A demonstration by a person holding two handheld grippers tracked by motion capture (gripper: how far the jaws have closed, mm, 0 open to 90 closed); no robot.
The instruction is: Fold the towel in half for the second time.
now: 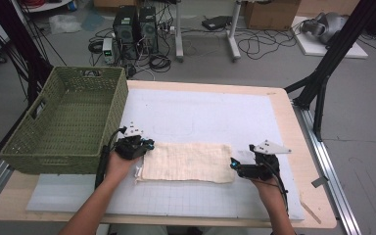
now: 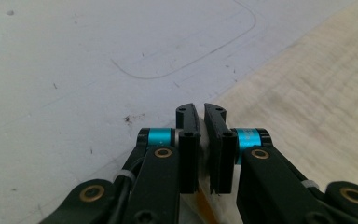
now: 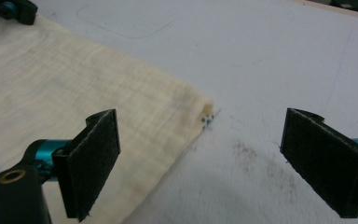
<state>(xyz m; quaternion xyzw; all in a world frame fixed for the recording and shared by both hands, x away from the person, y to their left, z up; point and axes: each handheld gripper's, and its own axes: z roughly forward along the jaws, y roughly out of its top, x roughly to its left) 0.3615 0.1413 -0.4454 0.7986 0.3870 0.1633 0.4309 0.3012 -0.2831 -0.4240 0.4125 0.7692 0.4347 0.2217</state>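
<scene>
Left gripper (image 1: 146, 146) pinches the cream cloth (image 1: 186, 162) lying flat mid-table at its left edge; right gripper (image 3: 200, 163) gapes beside the right corner (not yet gripping). Seat that corner deep between the pads before closing.

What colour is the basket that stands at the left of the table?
The basket is olive green, of woven wicker. It shows best in the high view.

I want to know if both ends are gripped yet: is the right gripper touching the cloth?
Apart. In the right gripper view, the right gripper stands wide open above the cloth, its pads clear of the corner.
</scene>
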